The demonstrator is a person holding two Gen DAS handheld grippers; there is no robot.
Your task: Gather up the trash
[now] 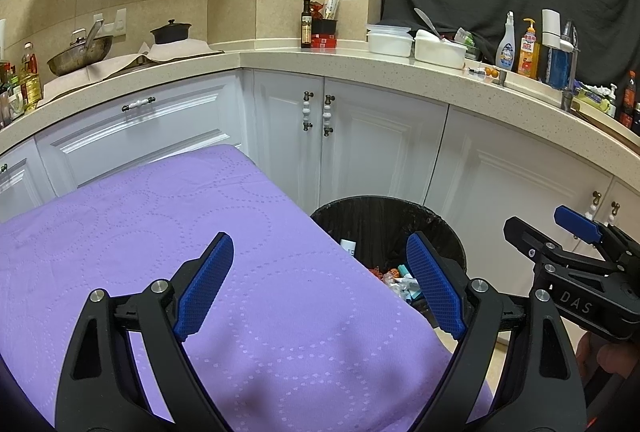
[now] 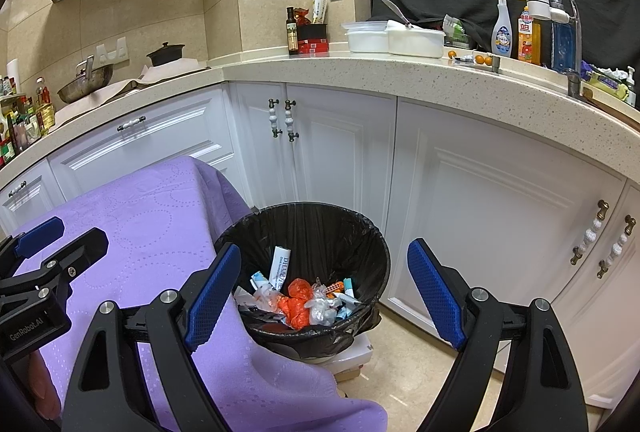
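While the trash [image 2: 304, 300] lies heaped at the bottom of the black-lined bin [image 2: 372, 232], low in the centre of my right wrist view, I hold the right tongs [image 2: 326, 290] spread wide with nothing between them, framing the bin. My left tongs [image 1: 318, 286] are likewise spread and empty, over the purple cloth [image 1: 160, 232] on the worktop at lower left. White cabinets [image 2: 344, 152] stand behind the bin.
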